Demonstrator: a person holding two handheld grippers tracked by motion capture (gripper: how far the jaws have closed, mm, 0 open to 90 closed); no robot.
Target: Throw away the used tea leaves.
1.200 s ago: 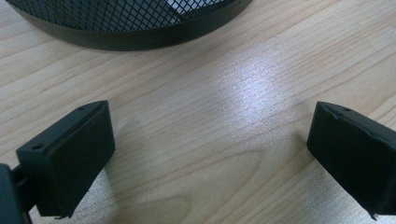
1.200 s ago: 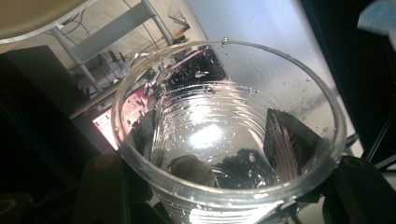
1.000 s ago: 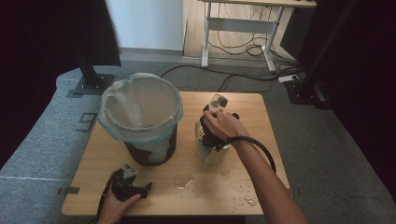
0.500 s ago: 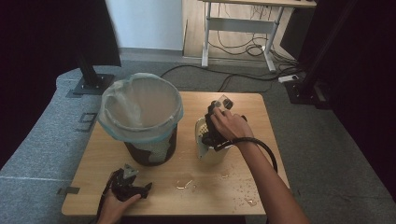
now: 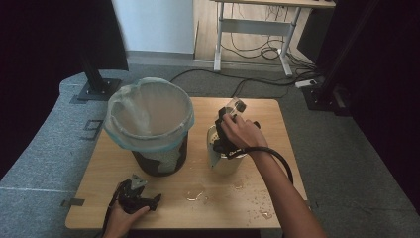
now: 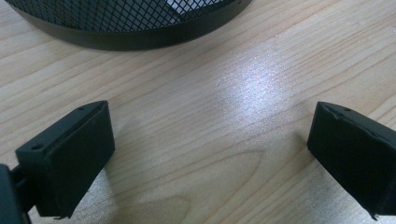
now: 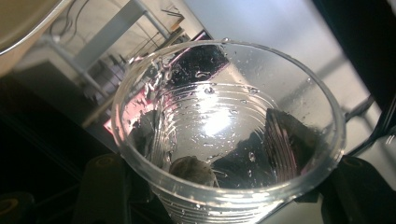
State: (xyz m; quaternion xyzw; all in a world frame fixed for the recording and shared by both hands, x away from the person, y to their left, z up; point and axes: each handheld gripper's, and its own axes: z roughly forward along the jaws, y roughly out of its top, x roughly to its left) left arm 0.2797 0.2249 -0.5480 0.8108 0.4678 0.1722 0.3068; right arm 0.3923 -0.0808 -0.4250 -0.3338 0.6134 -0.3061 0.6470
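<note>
In the right gripper view my right gripper (image 7: 224,191) is shut on a clear plastic cup (image 7: 229,130). The cup is wet inside and has a small brown lump (image 7: 191,170) at its bottom. From above, the cup (image 5: 236,106) is held tilted at the table's back, just beyond a steel container (image 5: 223,161), with the hand and right gripper (image 5: 232,115) over that container. My left gripper (image 5: 133,191) rests on the table near the front edge, before a black mesh bin (image 5: 158,156) with a clear liner (image 5: 148,116). The left gripper (image 6: 210,149) is open over bare wood.
Water puddles and drops (image 5: 195,192) lie on the wooden table (image 5: 277,148) between the two hands and toward the front right. The bin's base (image 6: 130,28) is close ahead of the left jaws. Desk legs and cables stand on the floor behind.
The right hand has shifted slightly right and toward me over the steel container, still holding the cup. The left gripper has stayed put.
</note>
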